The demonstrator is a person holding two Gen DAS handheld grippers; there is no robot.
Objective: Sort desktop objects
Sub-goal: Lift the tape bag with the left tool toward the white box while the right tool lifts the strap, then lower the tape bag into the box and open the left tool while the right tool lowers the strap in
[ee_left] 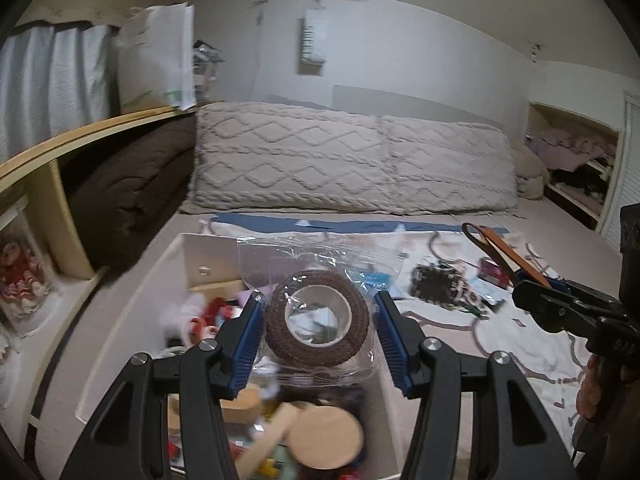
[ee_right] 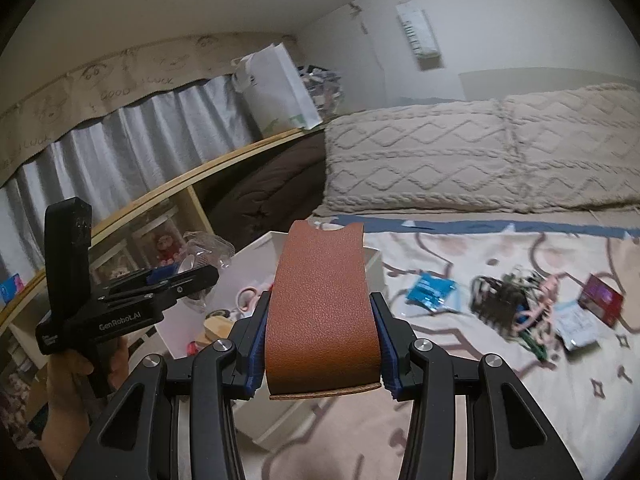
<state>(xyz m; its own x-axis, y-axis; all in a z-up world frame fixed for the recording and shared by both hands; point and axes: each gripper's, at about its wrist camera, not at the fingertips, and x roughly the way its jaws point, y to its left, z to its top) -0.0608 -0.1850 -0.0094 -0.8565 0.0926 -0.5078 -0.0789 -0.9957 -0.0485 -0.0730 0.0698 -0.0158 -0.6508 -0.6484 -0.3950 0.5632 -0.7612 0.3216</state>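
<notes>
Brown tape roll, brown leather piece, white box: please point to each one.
Brown tape roll [ee_left: 317,316], left wrist view, its front rim.
Brown leather piece [ee_right: 322,312], right wrist view, its middle.
White box [ee_left: 132,320], left wrist view, its left wall.

Bagged tape roll [ee_left: 317,317], brown leather strip [ee_right: 322,312]

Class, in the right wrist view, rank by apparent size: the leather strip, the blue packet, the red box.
1. Leather strip, though it sits in the gripper, nearest the camera.
2-3. Blue packet and red box look alike; unranked.
</notes>
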